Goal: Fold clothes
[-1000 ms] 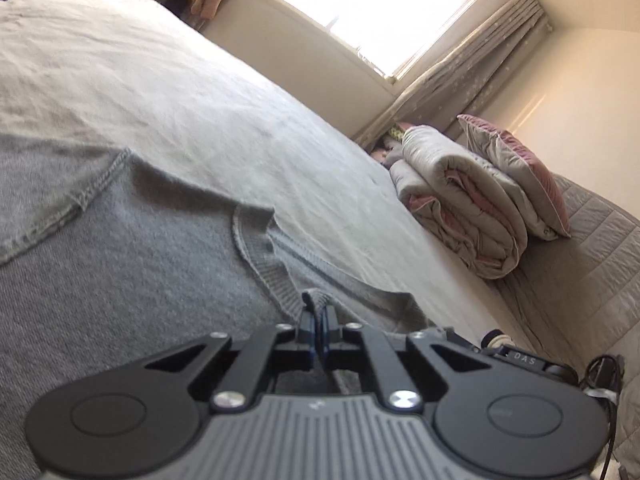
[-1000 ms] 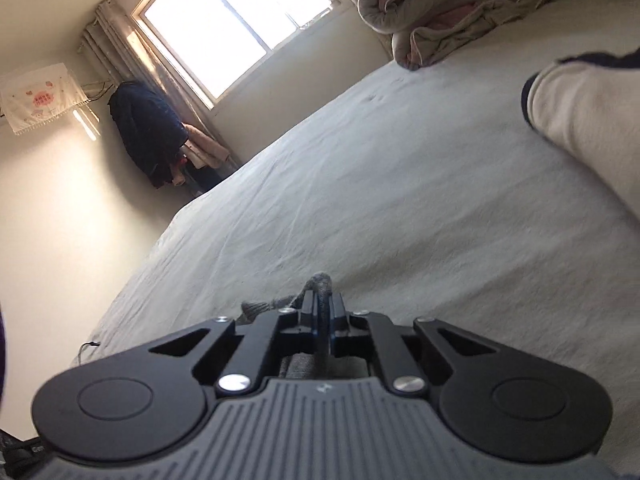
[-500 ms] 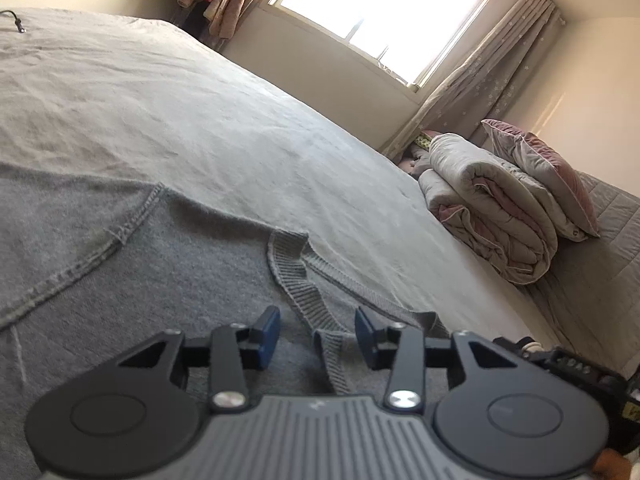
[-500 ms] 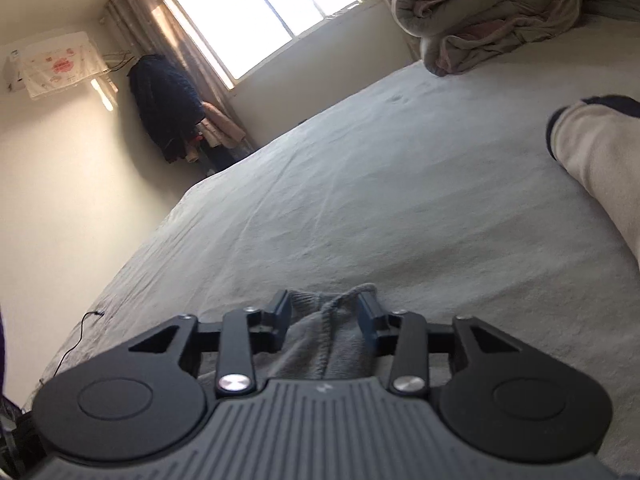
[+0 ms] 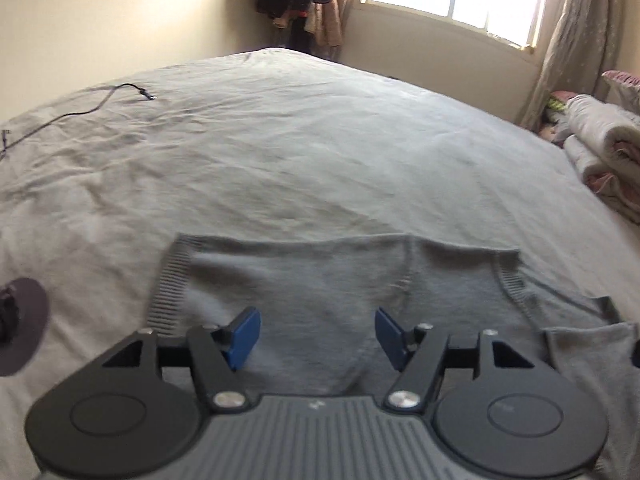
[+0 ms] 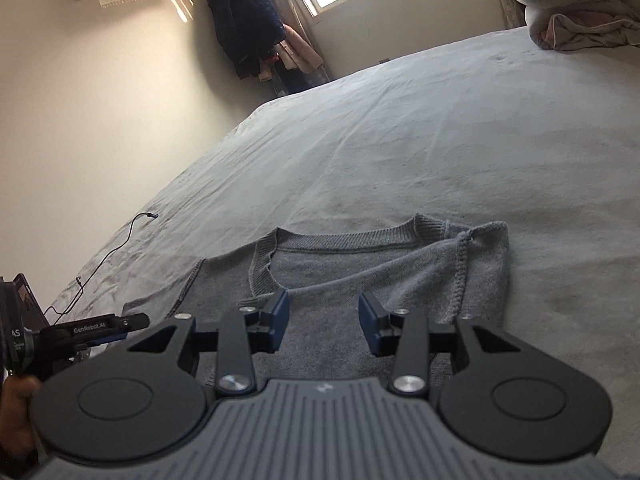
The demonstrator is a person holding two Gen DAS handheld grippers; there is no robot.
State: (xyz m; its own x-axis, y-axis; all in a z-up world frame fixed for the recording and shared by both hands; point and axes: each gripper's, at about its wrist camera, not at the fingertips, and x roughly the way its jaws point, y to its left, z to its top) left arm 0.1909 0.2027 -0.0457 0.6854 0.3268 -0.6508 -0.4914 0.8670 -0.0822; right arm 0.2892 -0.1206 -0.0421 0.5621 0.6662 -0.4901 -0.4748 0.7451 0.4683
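A grey knit sweater (image 5: pixel 320 280) lies folded flat on the grey bed sheet (image 5: pixel 280 152). In the left wrist view its ribbed hem is at the left and its ribbed neckline at the right. My left gripper (image 5: pixel 316 336) is open and empty just above it. In the right wrist view the sweater (image 6: pixel 360 272) shows its V-neck collar and a shoulder seam. My right gripper (image 6: pixel 323 322) is open and empty above the cloth below the collar. The left gripper's body (image 6: pixel 80 332) shows at the left edge of that view.
A black cable (image 5: pixel 80 110) lies on the sheet at the far left, also seen in the right wrist view (image 6: pixel 120 240). A rolled quilt (image 6: pixel 580 12) sits at the bed's far right. Dark clothes (image 6: pixel 244 24) hang by the window.
Both grippers have let go of the sweater's edges, opened wide and lifted back. The sweater now lies flat on the bed.
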